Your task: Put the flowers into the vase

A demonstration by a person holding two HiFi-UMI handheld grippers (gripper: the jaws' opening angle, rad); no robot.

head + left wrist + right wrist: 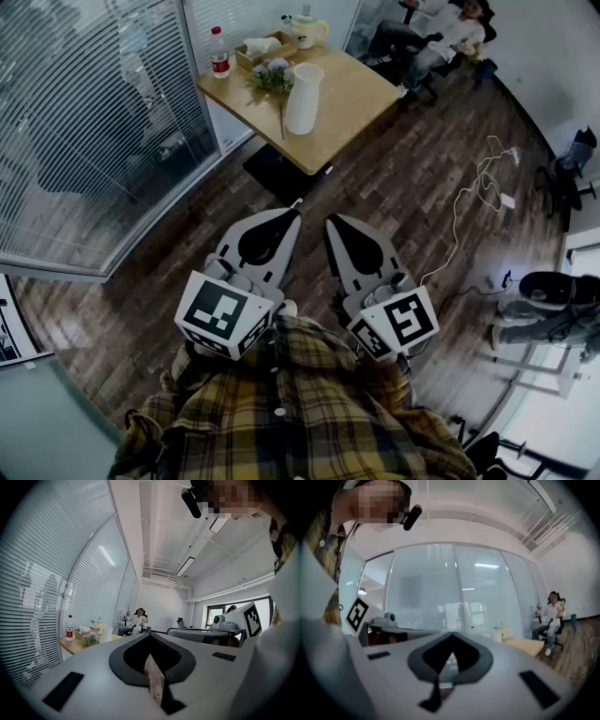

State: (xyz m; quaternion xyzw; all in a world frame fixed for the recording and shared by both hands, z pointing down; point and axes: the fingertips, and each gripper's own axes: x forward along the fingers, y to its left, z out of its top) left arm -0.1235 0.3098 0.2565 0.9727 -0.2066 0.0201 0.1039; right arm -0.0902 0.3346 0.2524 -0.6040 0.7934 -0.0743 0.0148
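Nothing of the task is seen to be done. The flowers (273,77) lie on the wooden table (352,117), just beside the upright white vase (302,98), toward the far-left edge, and no stems are seen in the vase. The left gripper (293,216) and the right gripper (329,222) are held level, well apart from the table, each with its jaws together on nothing. The approach, the pick-up and the placing are judged to be left.
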